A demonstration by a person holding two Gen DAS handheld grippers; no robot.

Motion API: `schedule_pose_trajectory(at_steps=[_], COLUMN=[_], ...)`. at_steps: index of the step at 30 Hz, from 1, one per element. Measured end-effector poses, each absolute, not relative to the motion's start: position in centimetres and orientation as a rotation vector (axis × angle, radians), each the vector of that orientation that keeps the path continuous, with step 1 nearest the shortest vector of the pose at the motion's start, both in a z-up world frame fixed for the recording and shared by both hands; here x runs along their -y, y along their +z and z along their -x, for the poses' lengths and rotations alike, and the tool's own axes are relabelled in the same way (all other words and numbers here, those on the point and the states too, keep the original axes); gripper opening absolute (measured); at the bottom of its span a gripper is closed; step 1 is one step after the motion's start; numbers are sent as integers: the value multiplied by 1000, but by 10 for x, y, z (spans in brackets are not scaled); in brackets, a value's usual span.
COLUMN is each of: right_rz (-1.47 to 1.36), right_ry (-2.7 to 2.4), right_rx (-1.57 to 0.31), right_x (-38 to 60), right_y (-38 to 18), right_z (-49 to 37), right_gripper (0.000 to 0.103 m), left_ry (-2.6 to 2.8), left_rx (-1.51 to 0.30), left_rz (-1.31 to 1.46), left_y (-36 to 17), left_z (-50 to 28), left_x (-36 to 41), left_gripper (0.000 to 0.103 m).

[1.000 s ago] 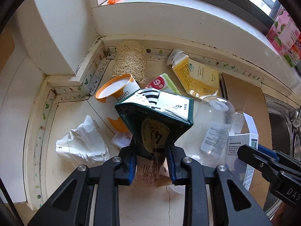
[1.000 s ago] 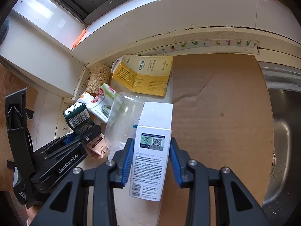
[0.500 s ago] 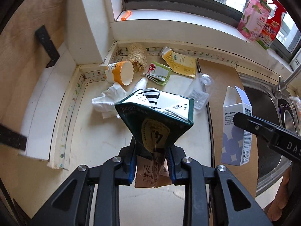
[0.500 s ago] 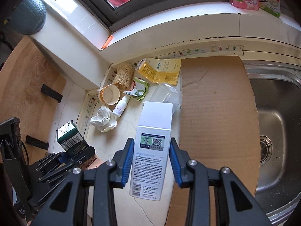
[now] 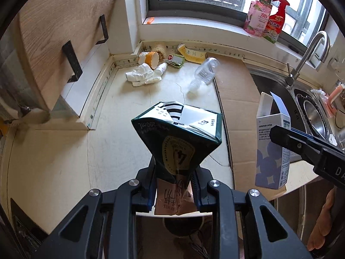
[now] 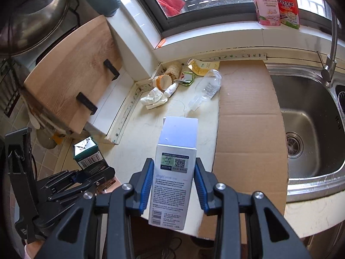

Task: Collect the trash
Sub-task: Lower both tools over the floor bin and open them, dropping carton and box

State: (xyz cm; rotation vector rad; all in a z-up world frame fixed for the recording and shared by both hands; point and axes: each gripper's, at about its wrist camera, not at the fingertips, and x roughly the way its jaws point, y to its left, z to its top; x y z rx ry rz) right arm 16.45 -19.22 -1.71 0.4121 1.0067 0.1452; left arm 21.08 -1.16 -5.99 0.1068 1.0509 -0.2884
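Observation:
My left gripper [image 5: 173, 181] is shut on a crushed dark green milk carton [image 5: 179, 142] and holds it above the counter's front edge; the carton also shows in the right wrist view [image 6: 87, 154]. My right gripper [image 6: 173, 185] is shut on a white and blue cardboard box [image 6: 174, 168], which also shows at the right of the left wrist view [image 5: 272, 149]. More trash lies in the far counter corner: crumpled white paper [image 5: 142, 75], an orange paper cup [image 5: 148, 59], a clear plastic bottle [image 5: 203, 73], a yellow carton [image 5: 190, 54] and a green wrapper [image 5: 175, 58].
A flat sheet of cardboard [image 6: 248, 112] covers the counter beside the steel sink [image 6: 310, 129] and its tap [image 5: 306, 56]. A wooden board [image 6: 71, 75] leans at the left. Two detergent bottles [image 6: 278, 2] stand on the window sill.
Both grippers have pulled back and up from the trash pile, each carrying its item. The corner trash now looks small and far, and the sink and window have come into view.

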Motion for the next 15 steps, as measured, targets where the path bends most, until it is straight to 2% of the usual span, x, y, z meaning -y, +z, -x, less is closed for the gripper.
schedule_pose_trajectory(at_steps=[9, 15], right_rz=[-337, -218], right_ry=[215, 273], right_rx=[-989, -1048], right_x=[151, 117], right_y=[-32, -74], right_z=[-73, -34], right_gripper=[37, 37], left_ry=[-324, -289], left_rx=[-1029, -1079], left_rz=[-83, -35], left_y=[-88, -135], left_z=[-118, -74], left_x=[-8, -30], left_gripper=[25, 26])
